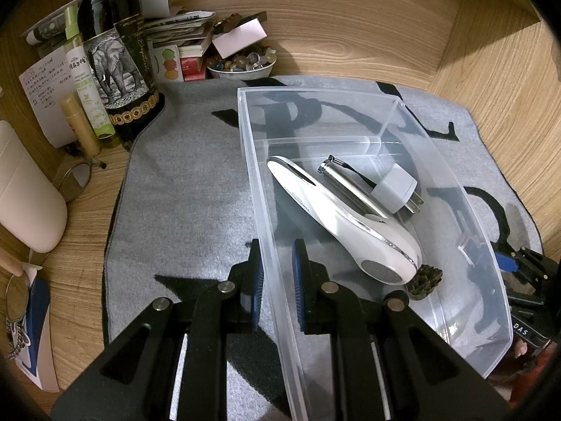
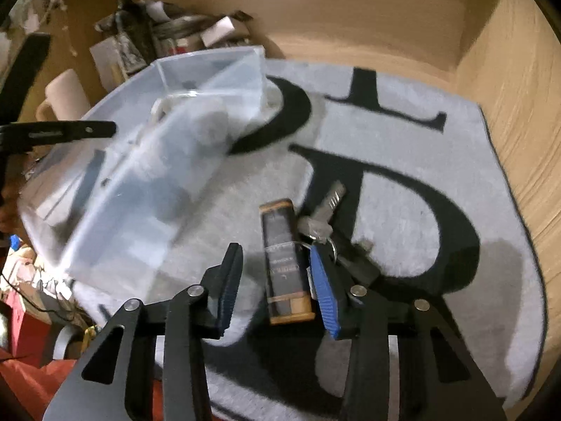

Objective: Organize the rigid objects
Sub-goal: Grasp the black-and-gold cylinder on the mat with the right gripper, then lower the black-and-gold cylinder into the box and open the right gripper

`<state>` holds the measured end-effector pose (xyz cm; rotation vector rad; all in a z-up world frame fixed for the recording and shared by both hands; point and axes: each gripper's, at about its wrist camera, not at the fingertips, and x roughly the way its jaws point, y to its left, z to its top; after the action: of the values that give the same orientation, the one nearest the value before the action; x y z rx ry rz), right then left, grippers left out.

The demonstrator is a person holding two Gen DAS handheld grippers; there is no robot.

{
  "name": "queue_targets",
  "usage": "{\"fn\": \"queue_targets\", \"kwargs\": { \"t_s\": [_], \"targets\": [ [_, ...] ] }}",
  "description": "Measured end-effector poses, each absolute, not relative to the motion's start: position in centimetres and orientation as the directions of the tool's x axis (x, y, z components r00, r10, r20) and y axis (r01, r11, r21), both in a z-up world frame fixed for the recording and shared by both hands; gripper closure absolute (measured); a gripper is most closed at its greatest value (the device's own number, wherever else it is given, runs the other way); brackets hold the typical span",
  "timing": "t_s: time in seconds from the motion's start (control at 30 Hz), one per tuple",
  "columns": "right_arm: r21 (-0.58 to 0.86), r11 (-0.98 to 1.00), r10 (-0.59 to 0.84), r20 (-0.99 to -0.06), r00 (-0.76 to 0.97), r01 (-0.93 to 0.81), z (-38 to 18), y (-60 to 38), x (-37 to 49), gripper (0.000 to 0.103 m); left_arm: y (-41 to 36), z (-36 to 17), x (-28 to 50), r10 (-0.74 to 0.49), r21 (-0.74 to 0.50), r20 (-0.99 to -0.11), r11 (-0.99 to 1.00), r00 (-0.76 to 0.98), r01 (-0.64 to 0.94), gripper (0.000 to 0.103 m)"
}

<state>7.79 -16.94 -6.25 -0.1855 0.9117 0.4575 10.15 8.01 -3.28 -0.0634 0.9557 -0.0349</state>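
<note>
At the far left of the wooden bench (image 1: 368, 28), clutter crowds the corner: a dark wine bottle (image 1: 115, 45) with an elephant label, stacked papers, and a small bowl of stones (image 1: 242, 65), all well clear of the working area. Next comes the grey mat (image 1: 182, 189) with big black letters, which carries everything being sorted. The left gripper (image 1: 277, 287) sits over the near-left wall of the clear plastic bin (image 1: 487, 256), one blue pad outside the wall and one inside, its jaws a little apart and straddling the wall; whether they actually press it I cannot tell. That placement looks meant to steady or shift the bin while items go in. Inside the bin lie a white handheld device (image 1: 336, 217), a metal cylinder (image 1: 345, 184) and a white plug adapter (image 1: 398, 189), close together and partly overlapping, with a small dark lumpy object (image 1: 426, 280) at the device's near end. Further right, on the mat outside the bin, a dark rectangular box with wooden ends (image 2: 285, 263) lies beside a bunch of keys (image 2: 324, 215), touching or nearly so. The right gripper (image 2: 273, 287) hangs low over the box with its jaws spread wide, one either side, holding nothing. Judging by that, the box is the next thing meant for the bin; the right jaw sits close to the keys and could snag them
</note>
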Motion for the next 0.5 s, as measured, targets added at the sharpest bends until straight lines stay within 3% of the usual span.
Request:
{"fn": "queue_targets", "kwargs": {
  "t_s": [0.07,0.13,0.5],
  "targets": [
    [0.019,0.892,0.287,-0.794,0.535,-0.451,-6.2,-16.9,7.8,0.078,8.0,-3.3,10.1,-0.059,-0.070,-0.815,0.998,0.577,0.002,0.089],
    [0.019,0.895,0.285,-0.793,0.538,-0.446,-6.2,-16.9,7.9,0.081,8.0,-3.3,10.1,-0.059,-0.072,-0.815,0.997,0.577,0.001,0.089],
    [0.064,0.897,0.339,-0.733,0.590,-0.436,-3.0,-16.9,8.3,0.082,8.0,-3.3,10.1,-0.058,-0.070,-0.815,0.998,0.577,0.001,0.089]
  ]
}}
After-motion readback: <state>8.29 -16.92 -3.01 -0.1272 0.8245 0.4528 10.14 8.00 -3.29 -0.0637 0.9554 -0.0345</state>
